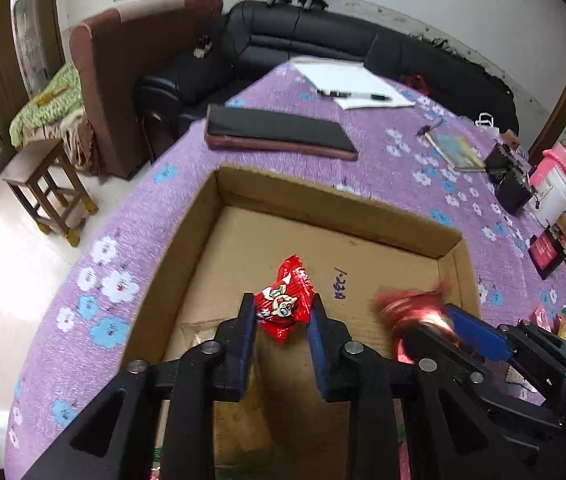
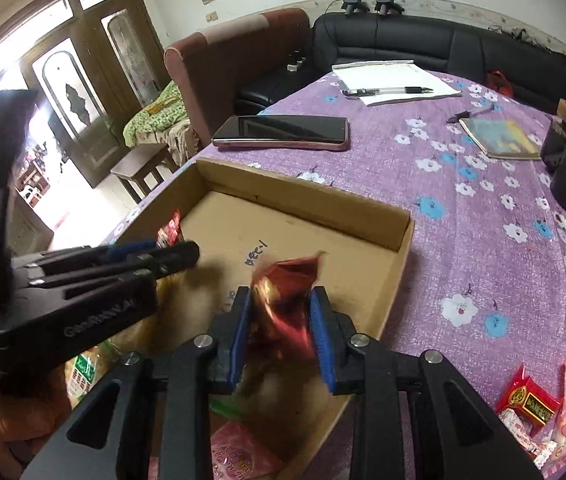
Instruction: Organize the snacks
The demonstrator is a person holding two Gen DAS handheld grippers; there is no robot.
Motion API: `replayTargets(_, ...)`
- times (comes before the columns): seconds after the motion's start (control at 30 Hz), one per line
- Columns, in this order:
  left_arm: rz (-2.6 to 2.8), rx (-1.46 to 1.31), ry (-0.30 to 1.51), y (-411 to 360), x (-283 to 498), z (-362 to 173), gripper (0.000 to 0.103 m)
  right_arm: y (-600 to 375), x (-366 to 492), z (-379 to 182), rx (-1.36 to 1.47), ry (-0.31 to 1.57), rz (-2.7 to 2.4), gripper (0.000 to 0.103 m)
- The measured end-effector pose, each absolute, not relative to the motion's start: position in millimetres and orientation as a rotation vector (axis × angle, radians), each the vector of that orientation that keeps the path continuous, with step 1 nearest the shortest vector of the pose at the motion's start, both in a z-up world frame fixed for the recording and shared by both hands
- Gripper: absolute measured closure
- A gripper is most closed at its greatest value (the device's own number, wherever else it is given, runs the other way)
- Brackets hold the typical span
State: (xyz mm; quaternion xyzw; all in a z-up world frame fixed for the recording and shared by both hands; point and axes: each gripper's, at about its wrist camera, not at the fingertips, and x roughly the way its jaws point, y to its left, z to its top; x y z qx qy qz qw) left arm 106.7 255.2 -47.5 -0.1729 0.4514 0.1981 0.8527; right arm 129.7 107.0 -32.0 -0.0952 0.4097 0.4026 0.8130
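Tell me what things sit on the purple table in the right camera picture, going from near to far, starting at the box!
Cardboard box → phone → pen lying on the white paper.

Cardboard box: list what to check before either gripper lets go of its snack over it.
1. Left gripper above the cardboard box: ok.
2. Red snack packet between the left gripper's fingers: ok. Whether the pads press on it: cannot tell.
3. Right gripper shut on the dark red snack packet, above the box: ok, though the packet is blurred.
4. Bare box floor just ahead of both packets: ok.
5. The two grippers apart, side by side: ok.
6. All snacks off the tablecloth: not ok, loose packets lie beside the box.
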Motion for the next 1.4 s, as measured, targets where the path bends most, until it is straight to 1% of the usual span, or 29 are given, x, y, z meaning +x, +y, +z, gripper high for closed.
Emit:
replayTargets(0.03,0.426,-0.363,0.959,256,108,-48,0.053,105,129,-31,-0.2,0.87,0.856,0.066)
replayTargets(0.07,0.44,-0.354,0.959,256,108,-48,0.044,104,130,-30,-0.198,0.865,0.854,0.061)
replayTargets(0.1,0.456,-0.34,0.95,255,107,-46,0.026,100,129,-27,-0.188,0.856,0.851,0.06)
replayTargets(0.13,0.466,-0.333,0.939,255,105,-44,0.018,96,128,-24,-0.176,0.849,0.855,0.06)
replayTargets(0.3,0.462,-0.368,0.879,254,84,-25,0.016,62,117,-3,-0.118,0.783,0.854,0.06)
replayTargets(0.4,0.437,-0.411,0.846,251,69,-14,0.015,17,110,8,-0.076,0.737,0.827,0.059)
replayTargets(0.53,0.379,-0.461,0.796,235,54,-1,0.013,-45,114,5,-0.039,0.72,0.791,0.059)
replayTargets(0.67,0.326,-0.46,0.765,208,51,11,0.013,-86,121,-6,-0.023,0.765,0.76,0.06)
replayTargets(0.8,0.272,-0.421,0.766,178,58,17,0.013,-92,116,-11,-0.068,0.763,0.789,0.06)
replayTargets(0.97,0.227,-0.389,0.798,155,63,14,0.013,-73,108,-19,-0.262,0.739,0.814,0.06)
replayTargets(1.13,0.215,-0.335,0.827,145,66,10,0.013,-56,118,-35,-0.426,0.778,0.78,0.06)
replayTargets(1.23,0.211,-0.298,0.852,140,75,8,0.013,-52,123,-46,-0.478,0.801,0.762,0.06)
replayTargets(1.3,0.208,-0.247,0.872,134,82,6,0.013,-54,124,-48,-0.458,0.81,0.779,0.06)
replayTargets(1.33,0.201,-0.212,0.885,129,87,5,0.013,-54,124,-48,-0.451,0.814,0.781,0.061)
replayTargets(1.37,0.195,-0.185,0.894,125,91,4,0.013,-54,124,-49,-0.457,0.812,0.774,0.072)
replayTargets(1.4,0.184,-0.139,0.909,119,97,3,0.013,-56,124,-49,-0.459,0.807,0.759,0.079)
